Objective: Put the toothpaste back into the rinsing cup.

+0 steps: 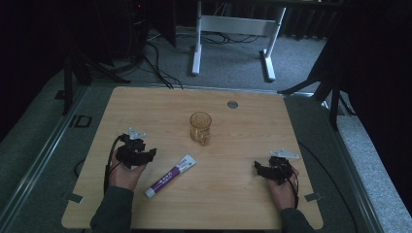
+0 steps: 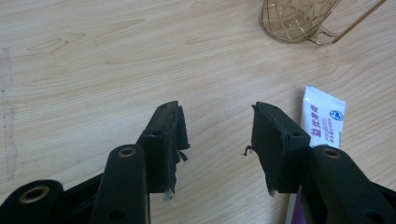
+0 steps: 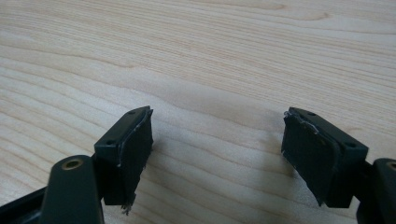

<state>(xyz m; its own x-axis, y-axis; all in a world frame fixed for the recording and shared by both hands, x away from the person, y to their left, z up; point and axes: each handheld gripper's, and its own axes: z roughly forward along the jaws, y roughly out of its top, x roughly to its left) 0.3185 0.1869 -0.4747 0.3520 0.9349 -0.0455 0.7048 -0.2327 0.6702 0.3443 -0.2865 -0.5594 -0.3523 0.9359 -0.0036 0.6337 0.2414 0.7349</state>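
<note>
Toothpaste tube lies untouched just right of the wide-open, empty left gripper; glass mug stands beyond; right gripper gapes empty.

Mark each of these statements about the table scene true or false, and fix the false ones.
1. The tube lies flat on the table. True.
2. The glass mug lies on its side. False: it stands upright.
3. The left gripper is clamped on the tube. False: its jaws are open with nothing between them, and the tube lies beside one jaw.
4. The right gripper has open jaws over bare wood. True.
5. The mug stands beyond the tube, nearer the far edge. True.
</note>
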